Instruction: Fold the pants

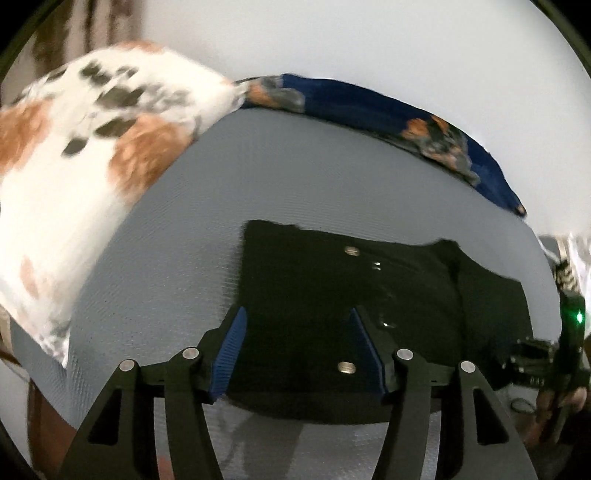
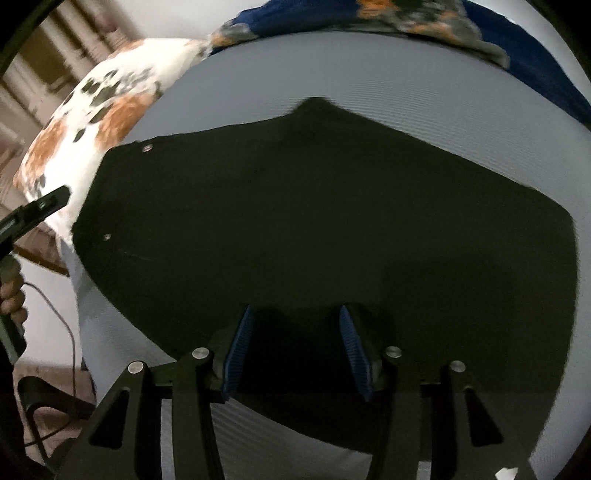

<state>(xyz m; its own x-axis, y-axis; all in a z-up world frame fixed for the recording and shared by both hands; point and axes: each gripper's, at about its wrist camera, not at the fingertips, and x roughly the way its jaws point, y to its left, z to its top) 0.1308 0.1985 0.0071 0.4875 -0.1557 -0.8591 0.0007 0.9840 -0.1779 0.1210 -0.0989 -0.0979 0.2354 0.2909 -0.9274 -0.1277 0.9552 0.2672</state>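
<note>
Where the grey bed [image 2: 461, 122] meets the white wall, black pants [image 2: 314, 229] lie mid-mattress beneath the left gripper [image 1: 295, 354] and right gripper [image 2: 295, 350], both part-open, holding nothing; folds are lost in darkness.

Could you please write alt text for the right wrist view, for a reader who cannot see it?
Black pants lie spread on a pale grey bed sheet, with the right gripper over their near edge, jaws open. A white and orange pillow and a blue floral pillow lie beyond.

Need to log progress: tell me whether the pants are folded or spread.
Folded. The pants lie flat on the bed as a compact dark block, no separate legs showing; how many layers, cannot tell.
</note>
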